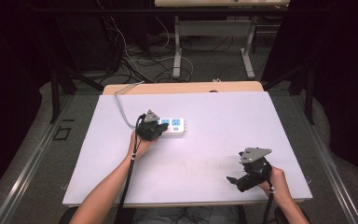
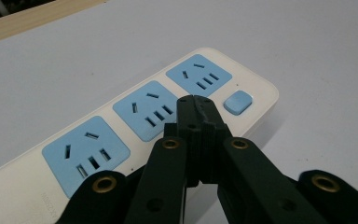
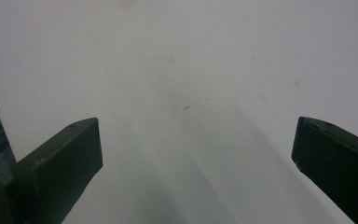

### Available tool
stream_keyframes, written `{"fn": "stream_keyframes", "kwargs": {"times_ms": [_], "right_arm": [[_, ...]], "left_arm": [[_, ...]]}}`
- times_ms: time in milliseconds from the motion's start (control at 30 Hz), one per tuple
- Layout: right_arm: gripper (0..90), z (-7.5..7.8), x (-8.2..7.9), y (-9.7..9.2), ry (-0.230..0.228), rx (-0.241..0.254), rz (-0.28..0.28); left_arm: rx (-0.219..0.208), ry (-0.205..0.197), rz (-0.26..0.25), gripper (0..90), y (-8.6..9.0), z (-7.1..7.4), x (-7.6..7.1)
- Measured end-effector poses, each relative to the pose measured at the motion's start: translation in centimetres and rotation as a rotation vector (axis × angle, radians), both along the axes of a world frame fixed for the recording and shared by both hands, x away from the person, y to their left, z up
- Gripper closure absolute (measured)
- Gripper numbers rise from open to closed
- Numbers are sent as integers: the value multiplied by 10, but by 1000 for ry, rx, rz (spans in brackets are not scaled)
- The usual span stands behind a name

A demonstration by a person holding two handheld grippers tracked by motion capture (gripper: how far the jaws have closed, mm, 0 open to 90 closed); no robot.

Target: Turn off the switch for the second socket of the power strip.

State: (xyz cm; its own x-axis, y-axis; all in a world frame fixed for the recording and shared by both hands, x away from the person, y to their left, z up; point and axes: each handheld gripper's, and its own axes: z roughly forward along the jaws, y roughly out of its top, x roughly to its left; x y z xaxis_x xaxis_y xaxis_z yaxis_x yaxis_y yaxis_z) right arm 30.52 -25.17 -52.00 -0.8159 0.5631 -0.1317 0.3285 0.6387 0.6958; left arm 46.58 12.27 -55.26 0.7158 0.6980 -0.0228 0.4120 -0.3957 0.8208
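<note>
**Closed left jaws on a power strip; right jaws spread over bare counter**

Left gripper: jaws pressed together, nothing between them. In the left gripper view the joined tips lie over the near edge of the power strip, beside the middle socket and a little short of the blue switch; whether the tips rest on the casing or sit just above it cannot be told.

Power strip: cream casing, three blue sockets in a row, the blue switch at one end. In the high view it lies left of the counter's centre, with its grey cable running from the left end toward the far edge. The left gripper covers that end, held by the left hand.

Right gripper: jaws wide apart, nothing between them, pale surface beneath. In the high view it sits near the front right of the counter, well apart from the power strip, held by the right hand, grey three-cornered plate on top.

Counter: white top sheet, wood edge showing at the far side.

Surroundings: a second table beyond, loose cables on the floor.
</note>
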Motion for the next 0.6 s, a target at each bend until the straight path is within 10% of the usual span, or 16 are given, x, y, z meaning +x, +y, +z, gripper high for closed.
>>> {"fn": "stream_keyframes", "kwargs": {"times_ms": [600], "right_arm": [[11,-2,2,3,-10,7,6]], "left_arm": [[56,-38,26,900,0,2,-3]]}}
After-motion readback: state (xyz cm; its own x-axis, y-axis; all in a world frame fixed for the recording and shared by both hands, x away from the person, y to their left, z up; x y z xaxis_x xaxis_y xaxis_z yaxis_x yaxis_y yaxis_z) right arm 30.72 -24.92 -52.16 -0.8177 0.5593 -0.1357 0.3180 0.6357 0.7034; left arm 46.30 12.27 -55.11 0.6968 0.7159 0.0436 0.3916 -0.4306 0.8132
